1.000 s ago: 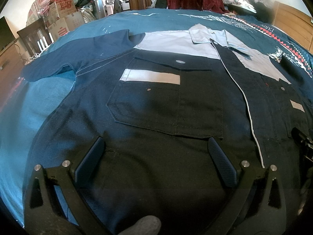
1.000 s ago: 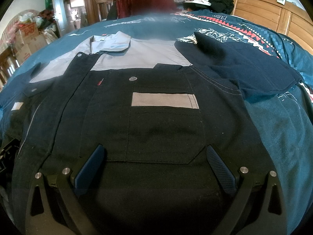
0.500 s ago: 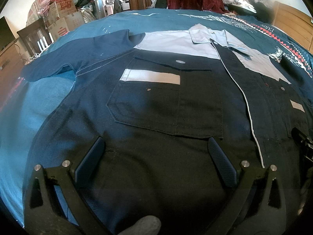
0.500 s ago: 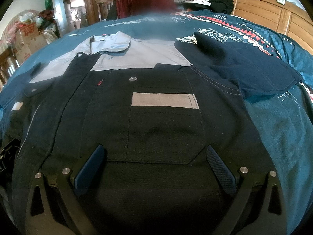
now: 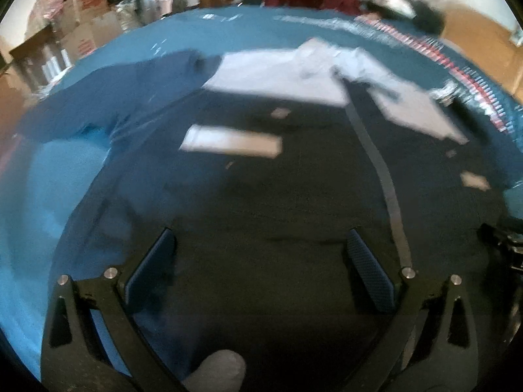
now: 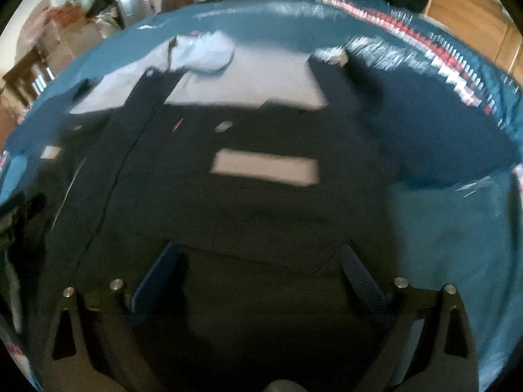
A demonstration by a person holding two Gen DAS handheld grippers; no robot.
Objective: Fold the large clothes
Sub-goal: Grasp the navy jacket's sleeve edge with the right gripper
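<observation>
**Both grippers over shirt, jaws spread**

Shirt (image 5: 294, 196) lies flat, front up, on the blue bed (image 5: 49, 196); collar at the far end; both views blurred. Left gripper (image 5: 258, 254) over lower left front, jaws released, gripping nothing; right gripper (image 6: 258, 261) over lower right front, jaws likewise released.

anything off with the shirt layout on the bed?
Nothing stands out. The dark work shirt lies flat and face up on the blue bedspread, sleeves spread. Left gripper and right gripper are both open over its hem. Both views are motion-blurred.
</observation>
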